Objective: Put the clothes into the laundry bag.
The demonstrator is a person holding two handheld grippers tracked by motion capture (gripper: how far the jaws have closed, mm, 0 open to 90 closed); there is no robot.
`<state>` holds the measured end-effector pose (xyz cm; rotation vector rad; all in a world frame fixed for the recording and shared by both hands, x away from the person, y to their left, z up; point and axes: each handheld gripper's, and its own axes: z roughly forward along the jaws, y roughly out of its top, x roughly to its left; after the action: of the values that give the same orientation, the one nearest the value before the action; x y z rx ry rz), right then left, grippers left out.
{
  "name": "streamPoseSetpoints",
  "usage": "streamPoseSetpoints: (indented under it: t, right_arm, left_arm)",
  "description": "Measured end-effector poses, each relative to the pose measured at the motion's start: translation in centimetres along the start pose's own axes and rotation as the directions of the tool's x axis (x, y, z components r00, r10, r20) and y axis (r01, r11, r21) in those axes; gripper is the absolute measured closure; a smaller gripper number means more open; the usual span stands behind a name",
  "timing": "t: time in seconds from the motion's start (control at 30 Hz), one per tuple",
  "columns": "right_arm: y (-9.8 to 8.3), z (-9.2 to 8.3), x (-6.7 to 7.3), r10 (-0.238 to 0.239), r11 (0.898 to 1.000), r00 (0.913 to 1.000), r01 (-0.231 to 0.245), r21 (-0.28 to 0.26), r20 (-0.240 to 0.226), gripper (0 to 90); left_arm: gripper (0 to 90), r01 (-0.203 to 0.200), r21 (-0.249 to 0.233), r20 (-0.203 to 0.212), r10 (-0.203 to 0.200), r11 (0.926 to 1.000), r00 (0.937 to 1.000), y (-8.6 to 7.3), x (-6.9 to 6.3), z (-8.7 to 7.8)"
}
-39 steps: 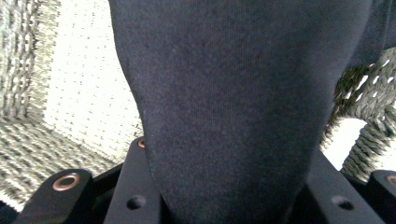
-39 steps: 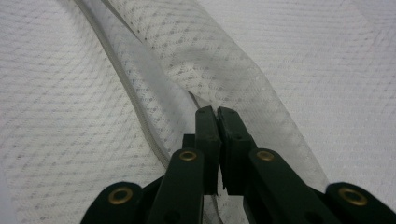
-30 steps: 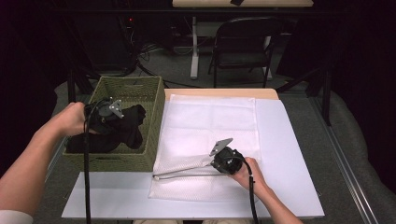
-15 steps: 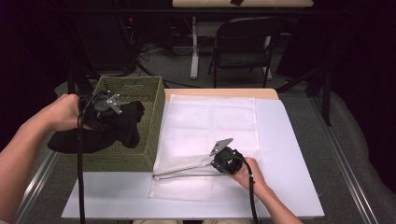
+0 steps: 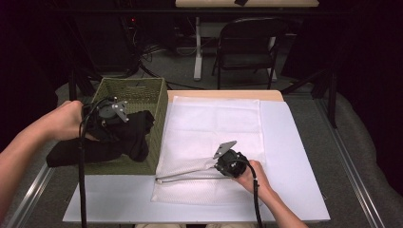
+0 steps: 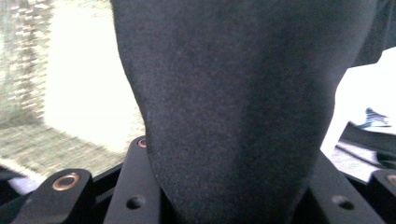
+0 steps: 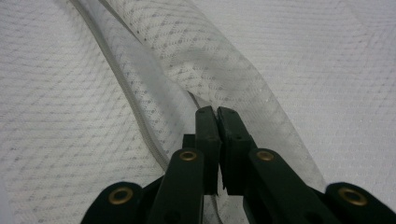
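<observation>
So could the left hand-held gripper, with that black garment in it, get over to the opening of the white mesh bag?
Probably yes. The left hand-held gripper holds the black garment above the woven basket, and the right hand-held gripper pinches the mesh bag edge up by the zipper. Only the basket's wall lies between.

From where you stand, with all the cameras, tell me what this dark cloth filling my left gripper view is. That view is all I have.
Observer: It is a black garment, clamped in the left gripper and lifted partly out of a green woven basket.
Operator: Tell me how it hangs.
Observer: One end drapes over the basket's left wall, toward the person's left forearm.
Operator: Report the other hand.
Observer: The right gripper is shut on the zippered edge of a white mesh bag, lifting that edge off the table.
Operator: Say where the bag lies.
Observer: Flat on a white sheet, just right of the basket.
</observation>
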<state>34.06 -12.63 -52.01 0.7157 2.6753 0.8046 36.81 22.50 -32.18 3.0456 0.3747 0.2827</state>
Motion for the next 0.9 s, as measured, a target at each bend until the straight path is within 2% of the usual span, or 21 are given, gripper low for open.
streamPoseSetpoints:
  t: [0.03,0.07,0.17,0.2,0.37,0.47,0.5,0.67,0.73,0.87,0.9]
  right_arm:
    - [0.0,0.0,0.0,-0.002,1.0,1.0,0.002,-0.001,0.002,87.6]
    - [0.0,0.0,0.0,-0.002,1.0,1.0,0.002,-0.001,0.004,87.7]
    - [0.1,-0.2,0.0,-0.009,1.0,0.9999,0.009,-0.011,0.012,87.8]
    - [0.0,-0.2,0.1,0.009,1.0,0.9998,-0.009,-0.008,0.016,87.8]
    - [0.1,-0.2,0.1,0.006,1.0,0.9999,-0.006,-0.005,0.016,88.0]
    - [0.1,-0.2,0.0,-0.011,1.0,0.9996,0.011,-0.014,0.028,88.1]
    - [0.2,-0.3,0.0,-0.013,1.0,0.9995,0.014,-0.018,0.03,88.1]
    - [0.2,-0.5,0.0,0.002,1.0,0.9994,-0.001,-0.023,0.035,88.2]
    - [0.2,-0.5,-0.1,-0.006,1.0,0.9991,0.008,-0.028,0.042,88.3]
    - [0.3,-0.6,0.0,0.009,0.999,0.9988,-0.008,-0.033,0.048,88.3]
    - [0.3,-0.6,0.1,0.027,0.999,0.9985,-0.026,-0.026,0.048,88.3]
  left_arm:
    - [65.5,0.011,0.004,0.027,-0.011,0.9999,0.9996,0.1,-0.1,0.1]
    - [65.5,0.017,0.004,0.03,-0.017,0.9999,0.9994,0.2,-0.3,0.1]
    - [65.4,0.041,-0.025,0.077,-0.039,0.9988,0.9962,0.3,-0.7,0.3]
    - [65.4,0.04,-0.024,0.079,-0.038,0.9989,0.9961,0.4,-0.9,0.4]
    - [65.5,0.031,-0.003,0.108,-0.031,0.9995,0.9936,1.2,-2.1,0.8]
    - [65.5,0.05,-0.016,0.128,-0.048,0.9986,0.9906,1.4,-2.4,1.1]
    - [65.5,0.064,-0.017,0.146,-0.061,0.9978,0.9874,1.5,-2.5,1.3]
    - [65.5,0.085,-0.016,0.152,-0.082,0.9962,0.985,1.8,-3.3,1.9]
    - [65.5,0.089,-0.014,0.152,-0.086,0.9959,0.9847,2.0,-3.6,2.1]
    - [65.5,0.099,-0.009,0.147,-0.097,0.995,0.9844,2.7,-4.5,2.4]
    - [65.5,0.098,-0.011,0.147,-0.096,0.9951,0.9845,2.7,-4.6,2.5]
